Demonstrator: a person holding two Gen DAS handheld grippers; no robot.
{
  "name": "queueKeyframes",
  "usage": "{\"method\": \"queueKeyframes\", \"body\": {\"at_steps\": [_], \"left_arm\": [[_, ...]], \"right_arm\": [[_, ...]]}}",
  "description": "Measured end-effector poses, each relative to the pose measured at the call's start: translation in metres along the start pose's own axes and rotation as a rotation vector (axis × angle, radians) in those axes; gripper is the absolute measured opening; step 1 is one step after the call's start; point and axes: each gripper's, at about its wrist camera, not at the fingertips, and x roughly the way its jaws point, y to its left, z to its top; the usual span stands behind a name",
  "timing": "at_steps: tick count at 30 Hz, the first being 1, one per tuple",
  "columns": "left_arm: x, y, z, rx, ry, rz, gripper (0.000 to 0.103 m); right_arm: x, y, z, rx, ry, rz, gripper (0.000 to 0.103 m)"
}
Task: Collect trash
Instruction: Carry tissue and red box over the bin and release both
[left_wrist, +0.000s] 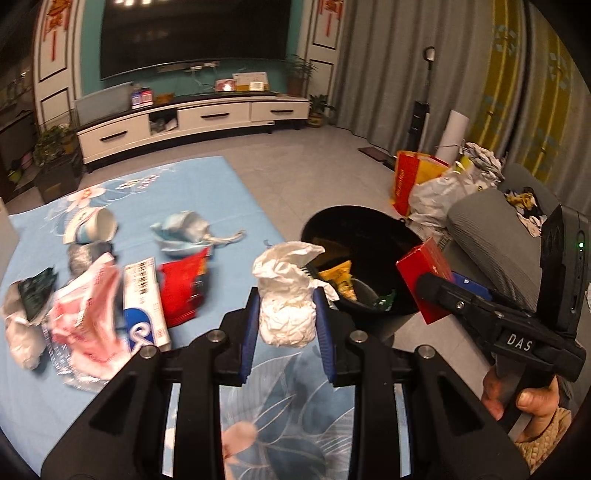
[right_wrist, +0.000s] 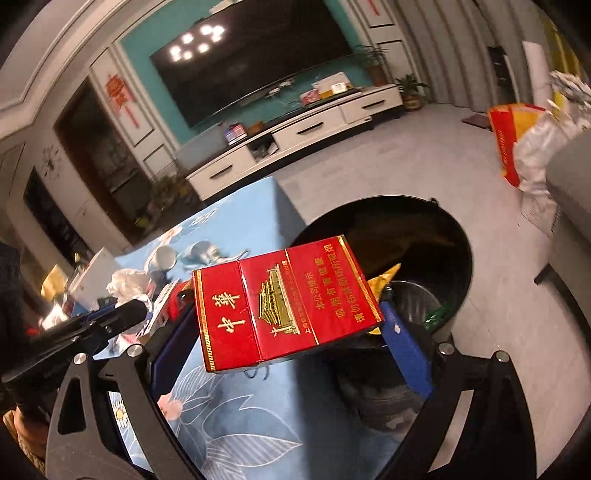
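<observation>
My left gripper (left_wrist: 287, 314) is shut on a crumpled white tissue (left_wrist: 286, 295), held above the table's right edge. To its right, my right gripper (left_wrist: 430, 291) carries a red cigarette box (left_wrist: 424, 275) near the rim of the black trash bin (left_wrist: 343, 221). In the right wrist view the right gripper (right_wrist: 284, 317) is shut on that red box (right_wrist: 280, 302), its blue pads against the box's two ends, with the bin (right_wrist: 458, 251) just beyond. Yellow and green wrappers lie inside the bin. The left gripper (right_wrist: 125, 314) with the tissue (right_wrist: 129, 282) shows at the left.
More litter lies on the blue floral tablecloth (left_wrist: 221, 192): a paper cup (left_wrist: 92, 225), a crumpled blue mask (left_wrist: 181, 232), a red packet (left_wrist: 183, 286), a white-blue box (left_wrist: 146, 299), pink plastic wrap (left_wrist: 88, 317). A grey sofa arm (left_wrist: 491, 229) and bags (left_wrist: 424, 181) stand right of the bin.
</observation>
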Motion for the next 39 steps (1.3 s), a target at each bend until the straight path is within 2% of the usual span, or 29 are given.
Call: {"method": "queueKeyframes", "body": {"at_steps": [7, 11, 25, 27, 31, 33, 37, 39], "left_arm": [[0.028, -0.021, 0.018, 0.019, 0.03, -0.108, 0.03], [0.048, -0.029, 0.029, 0.023, 0.053, -0.138, 0.03], [0.106, -0.066, 0.034, 0.133, 0.107, -0.11, 0.033], [0.109, -0.069, 0.035, 0.145, 0.107, -0.105, 0.037], [0.113, -0.071, 0.039, 0.147, 0.093, -0.097, 0.067], [0.113, -0.069, 0.04, 0.146, 0.087, -0.098, 0.07], [0.107, -0.065, 0.039, 0.136, 0.079, -0.098, 0.083], [0.105, -0.063, 0.038, 0.126, 0.079, -0.098, 0.086]], "right_arm": [[-0.001, -0.031, 0.002, 0.112, -0.019, -0.001, 0.093], [0.0, -0.042, 0.003, 0.151, -0.022, -0.002, 0.093], [0.011, -0.07, 0.014, 0.247, -0.055, 0.003, 0.094], [0.015, -0.073, 0.018, 0.254, -0.054, 0.001, 0.094], [0.018, -0.074, 0.021, 0.266, -0.061, 0.005, 0.095], [0.02, -0.075, 0.023, 0.272, -0.058, 0.006, 0.095], [0.021, -0.075, 0.02, 0.28, -0.041, -0.006, 0.098], [0.022, -0.074, 0.022, 0.275, -0.033, -0.012, 0.098]]}}
